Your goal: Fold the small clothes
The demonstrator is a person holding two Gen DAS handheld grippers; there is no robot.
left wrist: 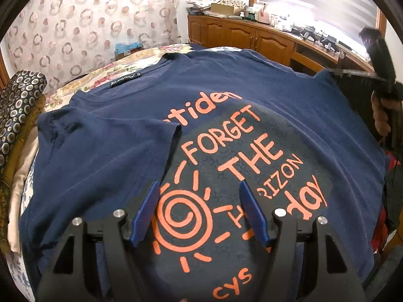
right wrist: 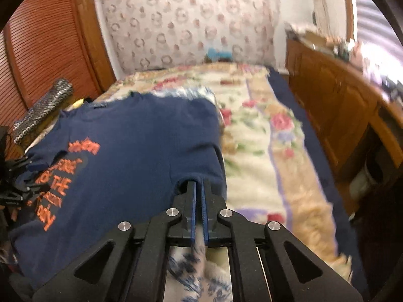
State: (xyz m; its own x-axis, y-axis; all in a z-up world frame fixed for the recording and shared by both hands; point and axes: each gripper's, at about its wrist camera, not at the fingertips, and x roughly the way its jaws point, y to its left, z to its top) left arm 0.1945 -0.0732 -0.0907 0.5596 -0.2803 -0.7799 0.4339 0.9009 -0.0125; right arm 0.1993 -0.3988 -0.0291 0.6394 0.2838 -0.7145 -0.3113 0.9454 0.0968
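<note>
A navy T-shirt [left wrist: 289,105] with orange print lies face up on the bed. Its left sleeve [left wrist: 105,136] is folded in over the chest. My left gripper [left wrist: 199,188] is open and empty, hovering just above the printed sun. My right gripper [right wrist: 199,183] is shut on the shirt's right edge [right wrist: 201,173], pinching the navy fabric between its blue pads [right wrist: 193,201]. The right gripper also shows at the far right of the left wrist view [left wrist: 377,75]. The shirt [right wrist: 141,136] fills the left half of the right wrist view, which is motion-blurred.
The shirt lies on a floral blanket [right wrist: 264,138] covering the bed. Folded patterned cloths [left wrist: 20,110] are stacked at the left. A wooden cabinet [left wrist: 241,35] with clutter on top runs along the right. A louvred wooden door [right wrist: 45,40] stands at the far left.
</note>
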